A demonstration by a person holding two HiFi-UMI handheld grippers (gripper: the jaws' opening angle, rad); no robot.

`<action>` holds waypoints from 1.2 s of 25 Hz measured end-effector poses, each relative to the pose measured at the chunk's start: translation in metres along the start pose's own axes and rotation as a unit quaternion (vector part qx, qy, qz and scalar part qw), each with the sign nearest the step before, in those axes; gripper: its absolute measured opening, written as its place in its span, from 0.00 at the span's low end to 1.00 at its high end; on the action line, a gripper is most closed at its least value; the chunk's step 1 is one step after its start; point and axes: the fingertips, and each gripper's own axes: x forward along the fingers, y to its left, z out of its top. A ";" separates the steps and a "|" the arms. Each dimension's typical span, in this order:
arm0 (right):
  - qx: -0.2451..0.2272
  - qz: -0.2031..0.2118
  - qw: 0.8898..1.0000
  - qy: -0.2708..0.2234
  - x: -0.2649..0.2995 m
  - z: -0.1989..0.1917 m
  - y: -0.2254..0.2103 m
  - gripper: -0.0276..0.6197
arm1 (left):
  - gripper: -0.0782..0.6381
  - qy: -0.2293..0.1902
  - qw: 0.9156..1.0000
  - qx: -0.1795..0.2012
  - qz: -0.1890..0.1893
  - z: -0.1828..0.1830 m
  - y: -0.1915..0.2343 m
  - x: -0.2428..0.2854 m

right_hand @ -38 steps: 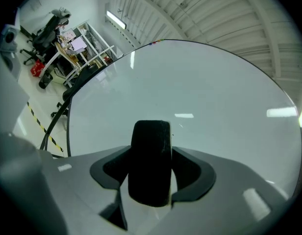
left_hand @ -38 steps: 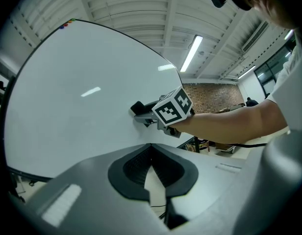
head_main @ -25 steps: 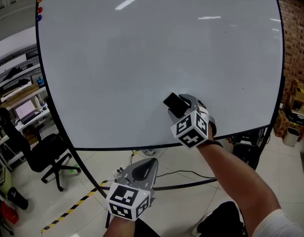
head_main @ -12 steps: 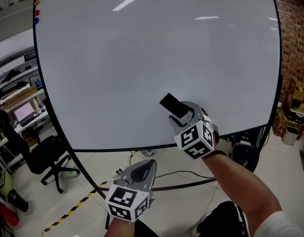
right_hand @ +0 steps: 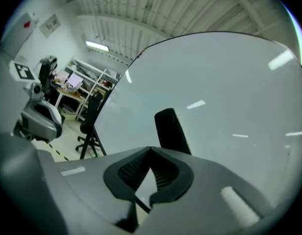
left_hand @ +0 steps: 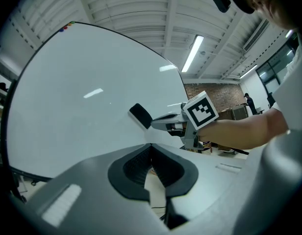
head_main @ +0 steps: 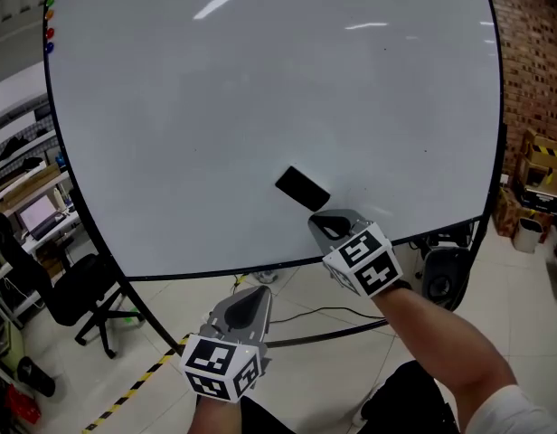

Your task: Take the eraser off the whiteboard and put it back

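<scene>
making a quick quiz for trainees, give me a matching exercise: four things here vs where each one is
1 eraser
2 right gripper
3 left gripper
4 chair

a on the floor, left of the whiteboard
b stuck on the whiteboard
c below the whiteboard's bottom edge
d just under the eraser, apart from it

Pairs: 1-b, 2-d, 3-c, 4-a.
The right gripper's jaws have just closed, with nothing between them.
</scene>
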 end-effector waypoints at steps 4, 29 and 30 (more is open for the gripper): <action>0.164 0.059 0.984 -0.039 -0.018 -0.001 0.004 0.05 | 0.13 0.001 1.000 -0.015 0.011 -0.004 0.008 -0.006; 0.184 0.076 0.979 -0.044 -0.139 -0.035 0.017 0.05 | 0.13 0.028 1.000 0.013 -0.007 0.004 -0.018 -0.010; 0.187 0.075 0.979 -0.044 -0.140 -0.035 0.016 0.05 | 0.13 0.028 1.000 0.015 -0.005 0.005 -0.019 -0.012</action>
